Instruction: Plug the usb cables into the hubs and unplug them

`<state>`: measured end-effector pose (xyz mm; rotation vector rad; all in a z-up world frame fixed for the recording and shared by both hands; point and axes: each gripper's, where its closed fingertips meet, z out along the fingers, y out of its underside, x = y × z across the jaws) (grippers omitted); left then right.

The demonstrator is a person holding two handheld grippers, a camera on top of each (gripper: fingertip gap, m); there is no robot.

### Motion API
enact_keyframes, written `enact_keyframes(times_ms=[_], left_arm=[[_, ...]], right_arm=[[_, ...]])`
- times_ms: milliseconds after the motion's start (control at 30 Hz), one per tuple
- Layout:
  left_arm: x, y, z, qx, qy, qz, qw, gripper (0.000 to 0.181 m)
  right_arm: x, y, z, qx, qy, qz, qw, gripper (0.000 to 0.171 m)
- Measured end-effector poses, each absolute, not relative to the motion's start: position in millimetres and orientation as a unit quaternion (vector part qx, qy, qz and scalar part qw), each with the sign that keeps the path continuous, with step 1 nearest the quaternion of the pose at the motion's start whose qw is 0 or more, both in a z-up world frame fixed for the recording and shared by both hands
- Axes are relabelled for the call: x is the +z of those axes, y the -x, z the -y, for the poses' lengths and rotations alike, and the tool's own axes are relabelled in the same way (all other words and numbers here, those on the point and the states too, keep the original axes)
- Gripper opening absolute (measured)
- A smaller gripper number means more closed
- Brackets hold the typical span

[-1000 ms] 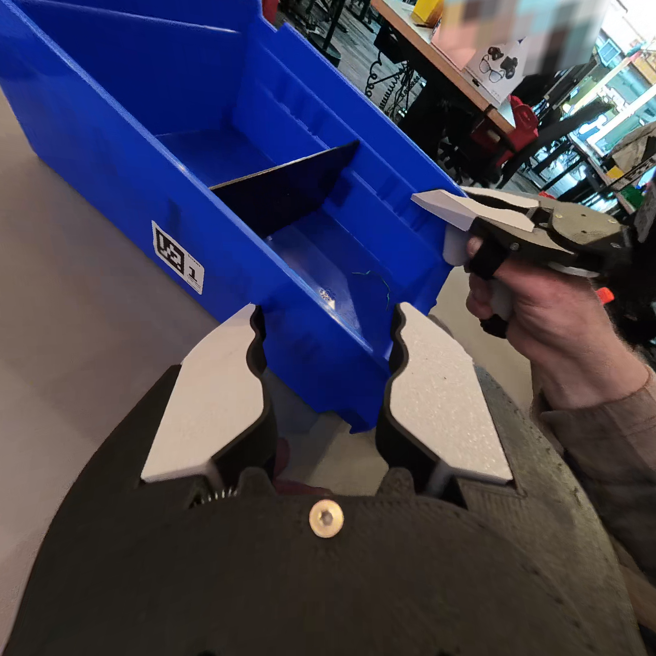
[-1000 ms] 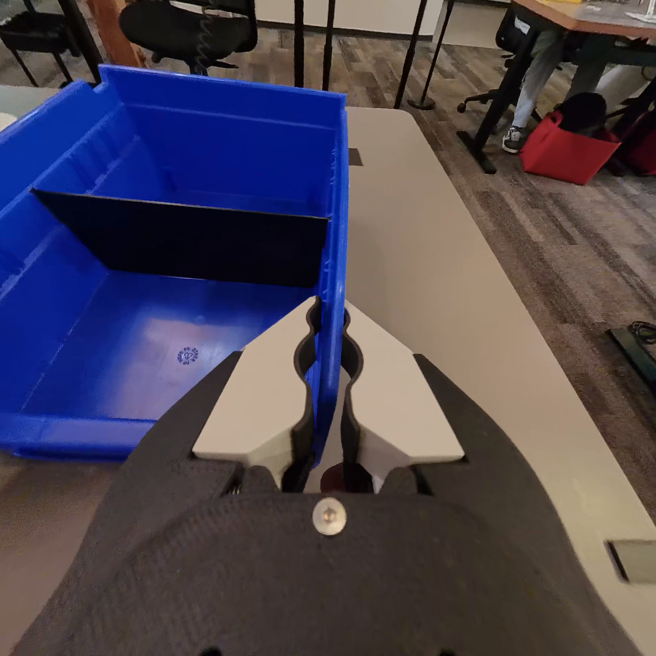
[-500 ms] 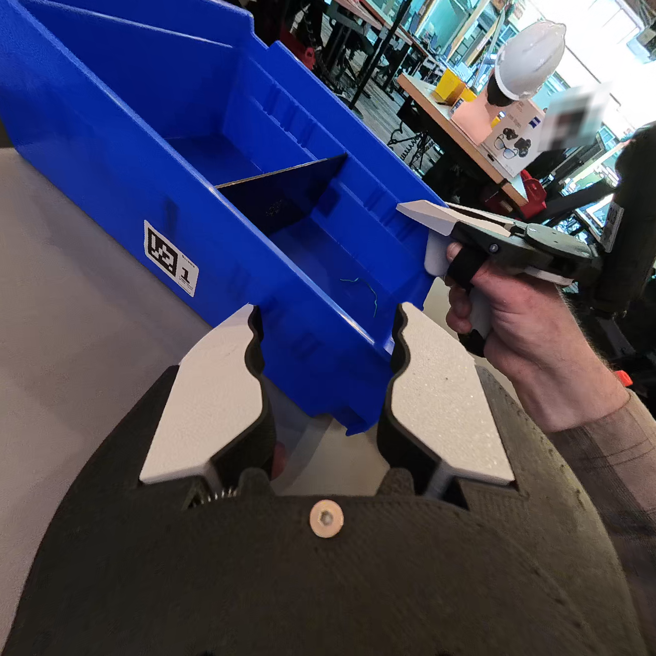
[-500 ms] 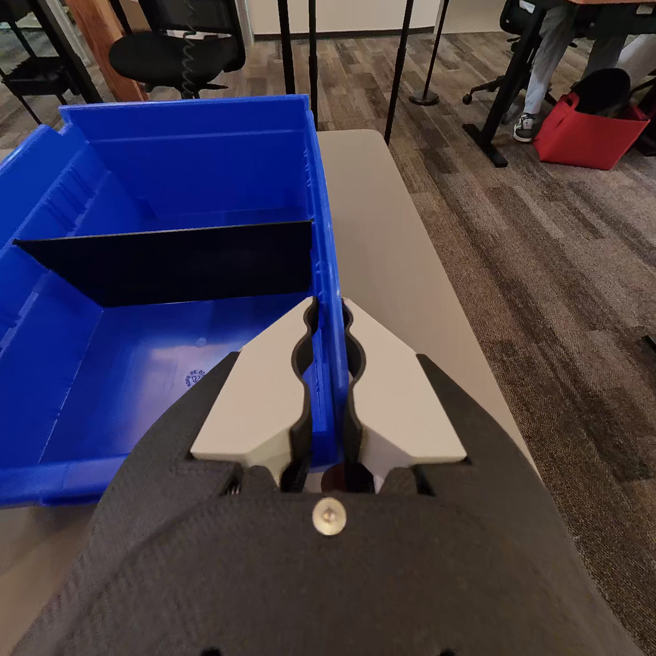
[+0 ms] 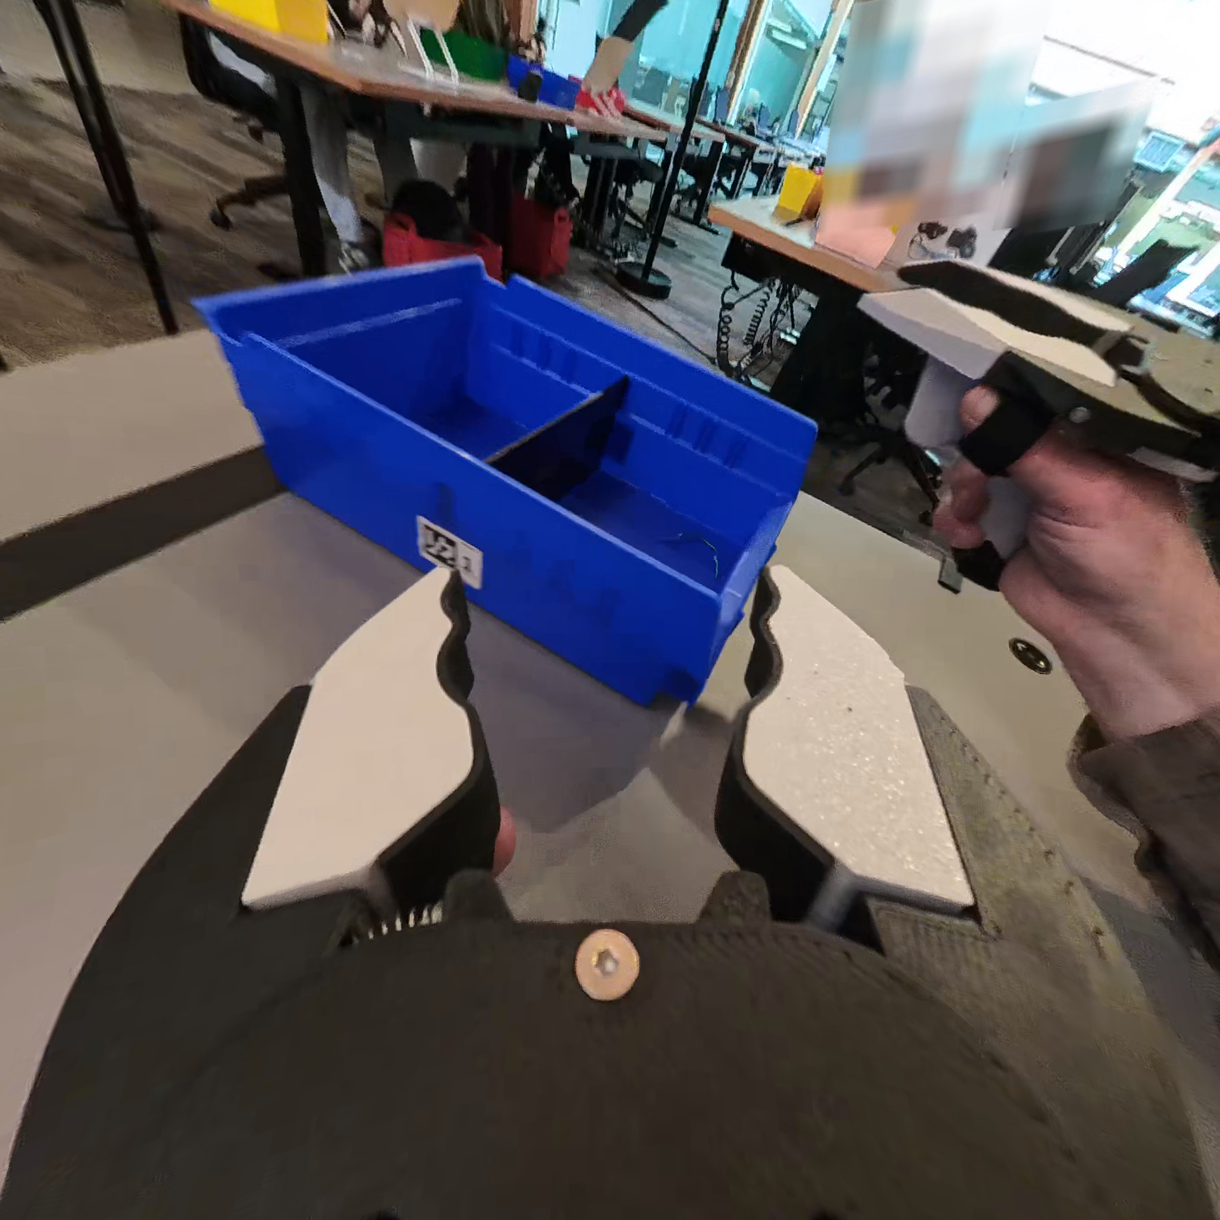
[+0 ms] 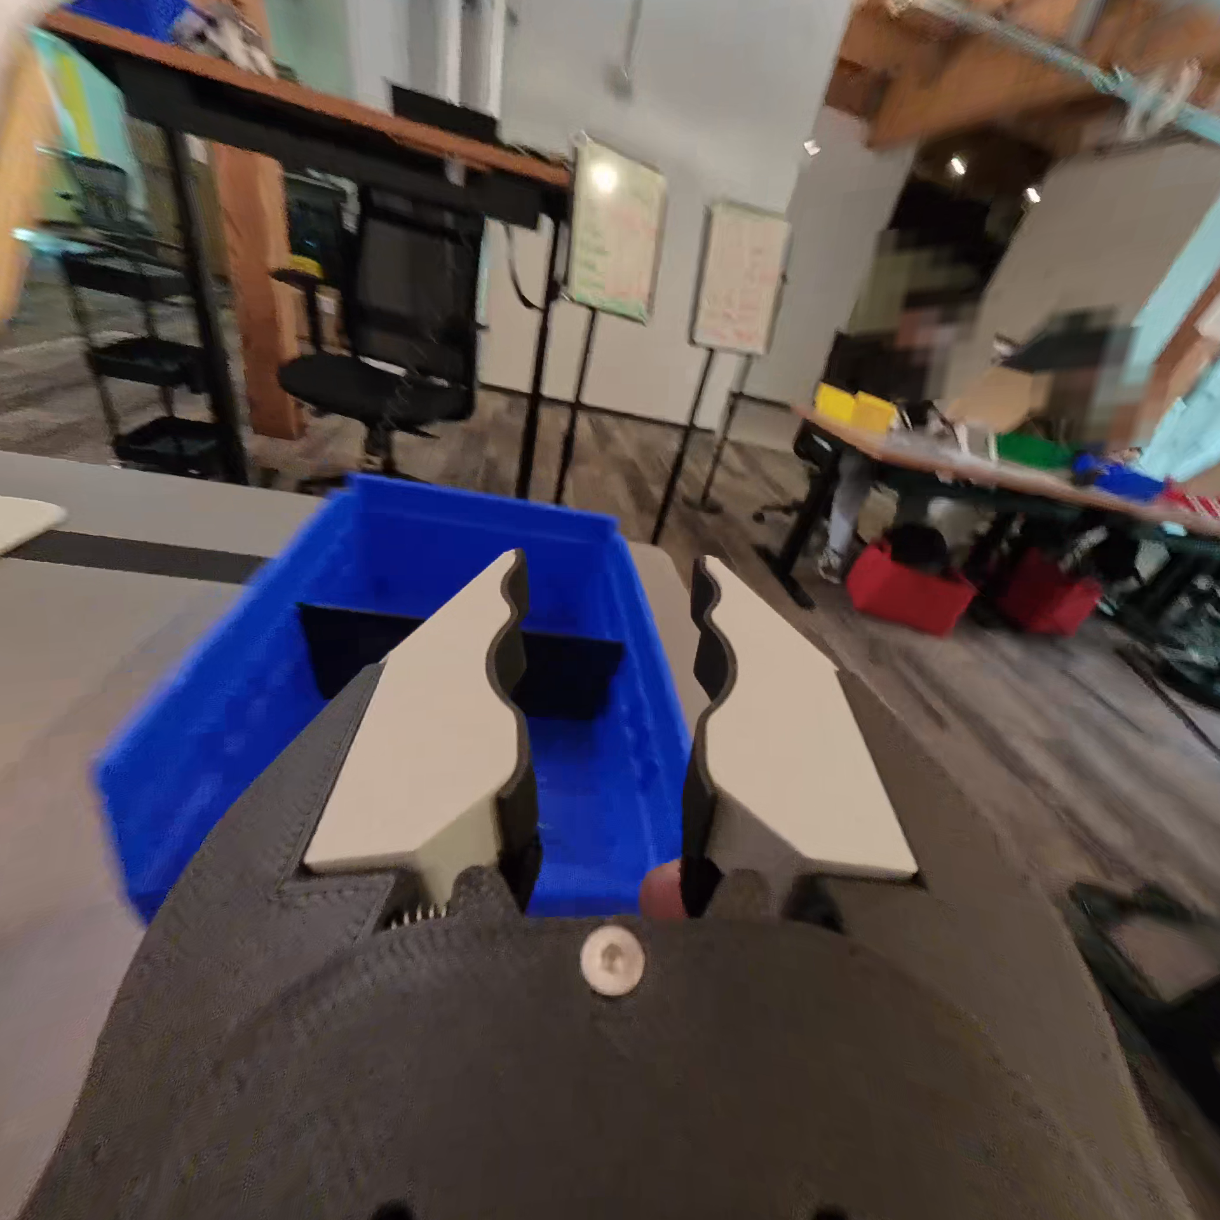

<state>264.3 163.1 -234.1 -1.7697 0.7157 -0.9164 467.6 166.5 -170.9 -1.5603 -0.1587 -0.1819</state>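
Both the left gripper (image 5: 607,653) and right gripper (image 6: 607,634) are held wide open and empty above the grey table (image 5: 165,660), apart from the blue divided bin (image 5: 528,422); no USB cables or hubs are seen, presumably awaiting retrieval.

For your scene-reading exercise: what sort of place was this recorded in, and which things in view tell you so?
Probably a shared office or lab workspace: long desks, an office chair and whiteboards on stands, with a blue divided bin on a grey table.
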Motion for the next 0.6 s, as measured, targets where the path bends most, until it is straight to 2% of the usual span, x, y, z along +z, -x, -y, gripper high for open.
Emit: enact_keyframes(times_ms=[200,333,600], left_arm=[[-189,-154,-173,-0.326,0.708,-0.258,0.571,0.073],[-163,-77,-187,-0.276,0.691,-0.237,0.625,0.061],[-119,18,-208,-0.233,0.647,-0.207,0.696,0.055]], right_arm=[[-121,-296,-156,0.04,0.654,0.195,0.73,0.045],[-94,-182,-153,0.144,0.628,0.242,0.726,0.044],[-48,-48,-179,0.257,0.591,0.243,0.725,0.042]])
